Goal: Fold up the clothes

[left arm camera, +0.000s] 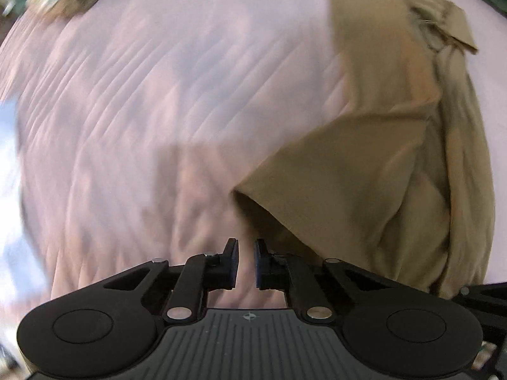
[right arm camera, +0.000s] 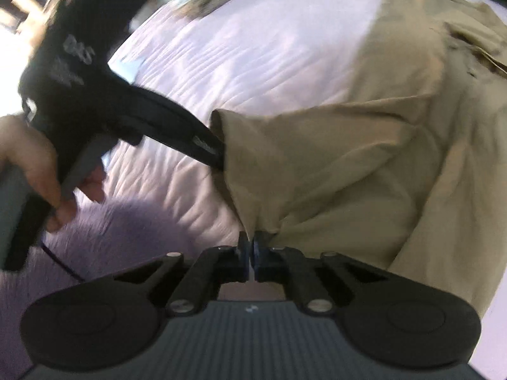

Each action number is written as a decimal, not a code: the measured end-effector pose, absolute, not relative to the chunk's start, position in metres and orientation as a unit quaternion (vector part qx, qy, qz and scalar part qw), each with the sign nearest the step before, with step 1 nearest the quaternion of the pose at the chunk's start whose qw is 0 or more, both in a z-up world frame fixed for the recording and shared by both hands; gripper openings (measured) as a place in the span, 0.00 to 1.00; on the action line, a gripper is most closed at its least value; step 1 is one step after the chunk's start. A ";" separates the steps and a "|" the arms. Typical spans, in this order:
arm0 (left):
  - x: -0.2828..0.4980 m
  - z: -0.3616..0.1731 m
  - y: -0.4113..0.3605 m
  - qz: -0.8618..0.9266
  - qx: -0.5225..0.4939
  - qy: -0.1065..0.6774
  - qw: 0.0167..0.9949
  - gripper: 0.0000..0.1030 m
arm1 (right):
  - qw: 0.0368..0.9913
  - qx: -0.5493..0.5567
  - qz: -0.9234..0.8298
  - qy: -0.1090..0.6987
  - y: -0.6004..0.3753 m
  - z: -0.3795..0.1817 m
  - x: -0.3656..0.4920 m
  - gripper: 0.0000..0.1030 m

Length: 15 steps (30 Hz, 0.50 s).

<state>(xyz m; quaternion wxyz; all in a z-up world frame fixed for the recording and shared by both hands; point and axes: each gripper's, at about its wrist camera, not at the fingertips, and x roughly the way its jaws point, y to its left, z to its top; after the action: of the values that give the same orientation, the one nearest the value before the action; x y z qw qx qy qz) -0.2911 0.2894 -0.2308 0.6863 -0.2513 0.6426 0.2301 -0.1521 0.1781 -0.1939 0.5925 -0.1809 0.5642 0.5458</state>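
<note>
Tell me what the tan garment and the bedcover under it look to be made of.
Tan garment: looks like a thin woven fabric, perhaps cotton, matte, falling in soft creases where the right gripper pinches it. Bedcover: pale pinkish-white textile, matte, with fine stitched or crinkled ridges, possibly a quilt; blur leaves the weave unclear.

free: bedspread (left arm camera: 133,110) left of garment | obstacle: tan garment (left arm camera: 364,171) heaped right
</note>
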 end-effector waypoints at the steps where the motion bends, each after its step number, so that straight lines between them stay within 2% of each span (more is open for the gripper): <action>1: -0.301 -0.229 0.288 0.236 -0.255 0.646 0.679 0.10 | 0.583 -0.192 0.553 0.563 0.177 -0.196 -0.159 0.03; 5: -0.323 -0.216 0.286 0.254 -0.270 0.629 0.684 0.11 | 0.546 -0.251 0.565 0.566 0.175 -0.213 -0.181 0.06; 9: -0.291 -0.186 0.278 0.225 -0.237 0.583 0.744 0.18 | 0.494 -0.272 0.570 0.598 0.170 -0.226 -0.187 0.09; 10: -0.277 -0.176 0.273 0.207 -0.221 0.569 0.765 0.18 | 0.488 -0.272 0.566 0.607 0.169 -0.226 -0.185 0.15; 11: -0.264 -0.168 0.267 0.192 -0.208 0.556 0.782 0.18 | 0.486 -0.270 0.556 0.618 0.167 -0.225 -0.182 0.20; 15: -0.209 -0.156 0.243 0.127 -0.135 0.518 0.835 0.25 | 0.543 -0.183 0.543 0.613 0.144 -0.188 -0.134 0.25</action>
<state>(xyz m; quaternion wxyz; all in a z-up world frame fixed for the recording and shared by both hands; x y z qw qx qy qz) -0.2090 0.2432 -0.1561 0.8349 -0.1355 0.5182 0.1269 -0.1343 0.1438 -0.1877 0.5431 -0.1833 0.6132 0.5434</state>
